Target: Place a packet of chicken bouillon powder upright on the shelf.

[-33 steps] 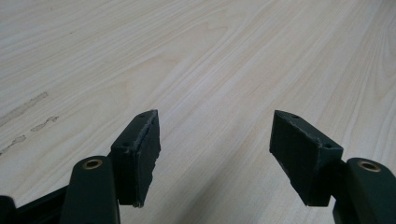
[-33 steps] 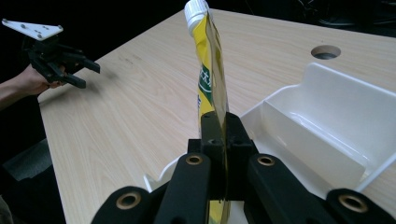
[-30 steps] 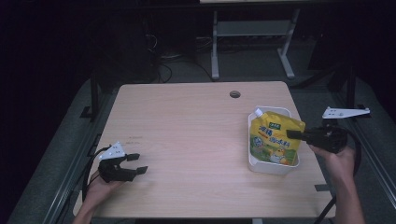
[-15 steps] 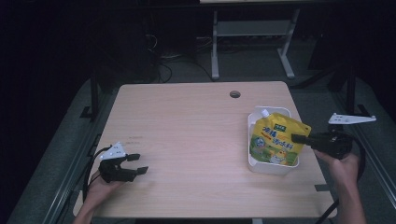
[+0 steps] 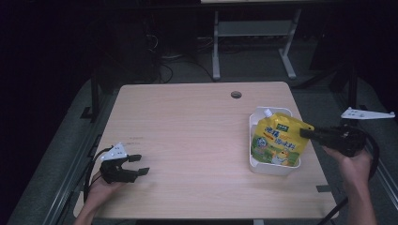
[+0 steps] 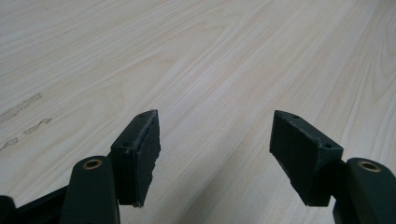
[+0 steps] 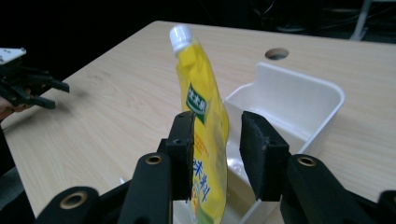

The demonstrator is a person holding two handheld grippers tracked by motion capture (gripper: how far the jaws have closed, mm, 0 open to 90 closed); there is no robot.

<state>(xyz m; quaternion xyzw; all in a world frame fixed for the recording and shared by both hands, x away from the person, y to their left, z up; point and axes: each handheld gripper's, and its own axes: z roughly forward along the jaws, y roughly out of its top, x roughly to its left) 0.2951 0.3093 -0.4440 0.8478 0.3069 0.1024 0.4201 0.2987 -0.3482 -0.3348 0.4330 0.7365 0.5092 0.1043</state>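
Observation:
A yellow spouted pouch [image 5: 277, 140] with a white cap stands upright in a white bin [image 5: 274, 168] at the table's right side. My right gripper [image 5: 304, 133] is at the pouch's right upper corner. In the right gripper view its jaws sit on either side of the pouch [image 7: 205, 121] edge; the left jaw is against it and a small gap shows at the right jaw, so the gripper [image 7: 217, 126] is open. The bin [image 7: 299, 93] lies behind the pouch. My left gripper [image 5: 141, 164] rests open near the front left of the table, with bare wood between its jaws [image 6: 215, 135].
The wooden table [image 5: 187, 126] has a round cable hole [image 5: 236, 94] near its far edge. Metal desk legs and cables stand on the dark floor beyond. The left gripper [image 7: 46, 91] appears far off in the right gripper view.
My right hand and gripper have drawn a little to the right and toward me, and the pouch has shifted slightly with them. The left gripper has stayed put.

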